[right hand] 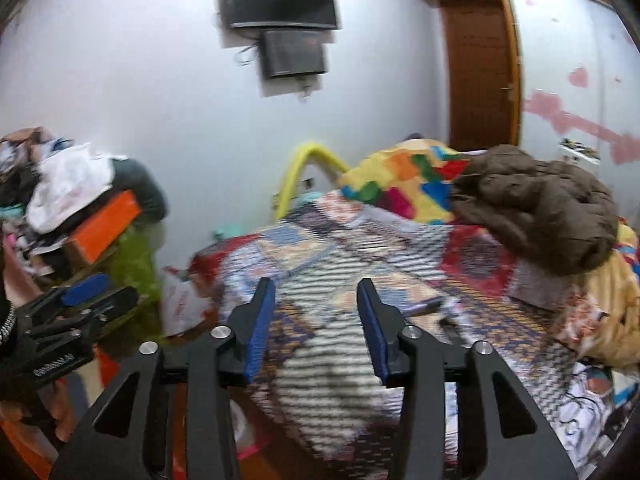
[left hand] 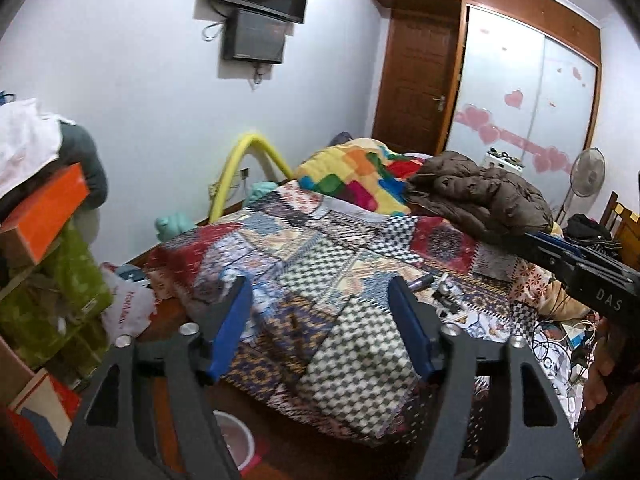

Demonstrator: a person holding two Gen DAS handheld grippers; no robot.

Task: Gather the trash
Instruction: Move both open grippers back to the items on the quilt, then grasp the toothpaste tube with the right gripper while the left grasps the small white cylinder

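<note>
My left gripper [left hand: 319, 282] hangs open above the near corner of a bed with a patchwork cover [left hand: 320, 264], nothing between its blue pads. Small loose items lie on the cover just right of it: a dark tube-like piece [left hand: 422, 281] and some small bits [left hand: 446, 300]. A white plastic bag with red print [left hand: 128, 308] lies on the floor left of the bed. A round white-rimmed bin [left hand: 236, 436] sits on the floor under the gripper. My right gripper [right hand: 315, 282] is open and empty over the same bed corner; the blurred dark piece [right hand: 428, 306] lies right of it.
A brown jacket [left hand: 480, 192] and a bright block-pattern quilt [left hand: 360, 172] lie at the far end of the bed. Stacked boxes and clothes, with an orange box [left hand: 48, 212], crowd the left. Cables and clutter [left hand: 568, 344] fill the right side. A fan [left hand: 586, 176] stands before the wardrobe.
</note>
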